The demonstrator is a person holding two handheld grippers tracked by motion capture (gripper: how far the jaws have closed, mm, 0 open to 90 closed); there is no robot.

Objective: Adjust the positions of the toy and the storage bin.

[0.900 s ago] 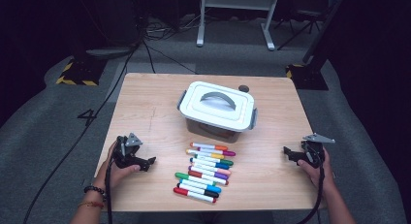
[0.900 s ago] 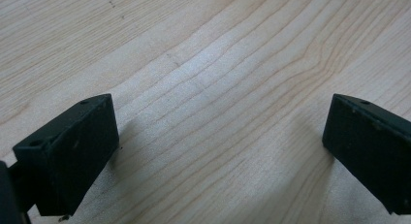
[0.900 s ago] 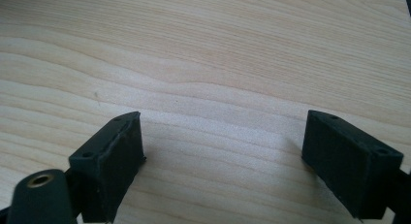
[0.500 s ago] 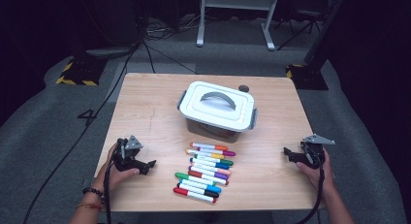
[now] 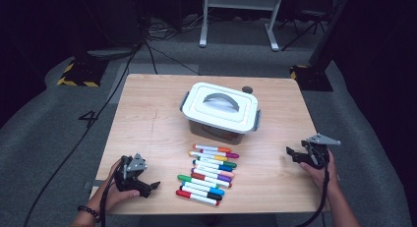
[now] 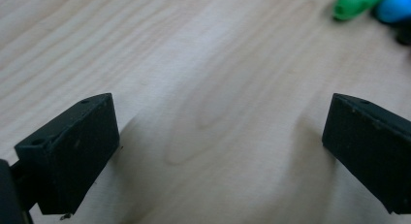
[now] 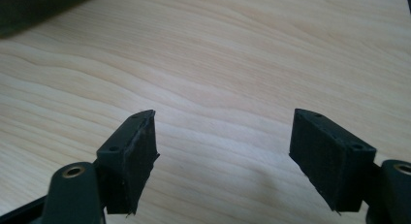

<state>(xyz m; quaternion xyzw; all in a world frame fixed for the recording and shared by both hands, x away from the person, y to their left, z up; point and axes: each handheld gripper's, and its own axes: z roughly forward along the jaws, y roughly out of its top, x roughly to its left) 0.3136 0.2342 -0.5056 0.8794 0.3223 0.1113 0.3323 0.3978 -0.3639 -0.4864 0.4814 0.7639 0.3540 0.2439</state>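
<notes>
Nothing appears started: a dozen or so coloured markers (image 5: pixel 209 174) lie in loose rows at the table's (image 5: pixel 147 119) six o'clock edge, none lifted, and the white lidded box (image 5: pixel 220 110) sits shut just beyond them toward twelve o'clock, handle flat on its lid. The left gripper (image 5: pixel 149 186) rests on the wood at about eight o'clock, near the markers' left ends, jaws wide apart with bare table between them; its own view catches green and blue marker caps (image 6: pixel 356 3) at one o'clock. The right gripper (image 5: pixel 292 154) sits at four o'clock, well apart from the markers, jaws likewise spread and empty. Opening the box and moving every marker likely remains.
</notes>
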